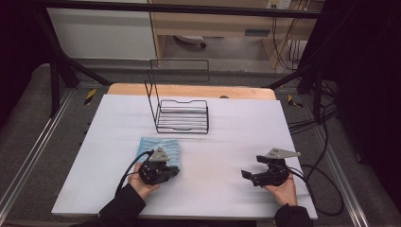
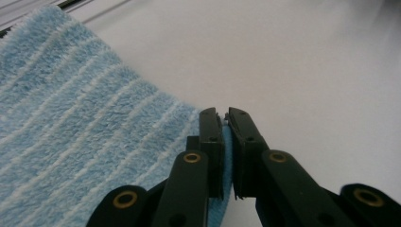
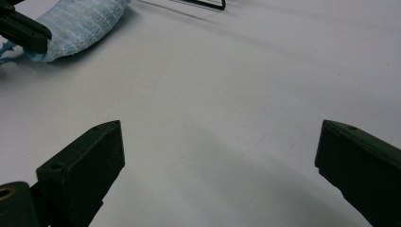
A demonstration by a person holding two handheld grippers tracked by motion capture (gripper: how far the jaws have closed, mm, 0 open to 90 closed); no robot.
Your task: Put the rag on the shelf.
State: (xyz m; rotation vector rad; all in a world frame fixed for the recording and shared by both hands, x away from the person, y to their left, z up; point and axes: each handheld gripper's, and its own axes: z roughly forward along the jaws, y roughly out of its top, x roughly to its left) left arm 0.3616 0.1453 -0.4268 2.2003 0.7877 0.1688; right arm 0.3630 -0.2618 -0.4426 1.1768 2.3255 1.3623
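Note:
A light blue towel with thin white stripes lies on the white table at the left. My left gripper is shut on the towel's near edge; in the left gripper view its jaws pinch the towel hem at my left gripper, with blue cloth showing between the pads. My right gripper hovers over the bare table at the right, open and holding nothing. Its two jaws stand wide apart in the right gripper view, my right gripper, where the towel is seen far off, lifted at one corner.
A black wire rack with an upright back stands at the table's far middle. The white table sheet ends close in front of both hands. Cables trail off the right side.

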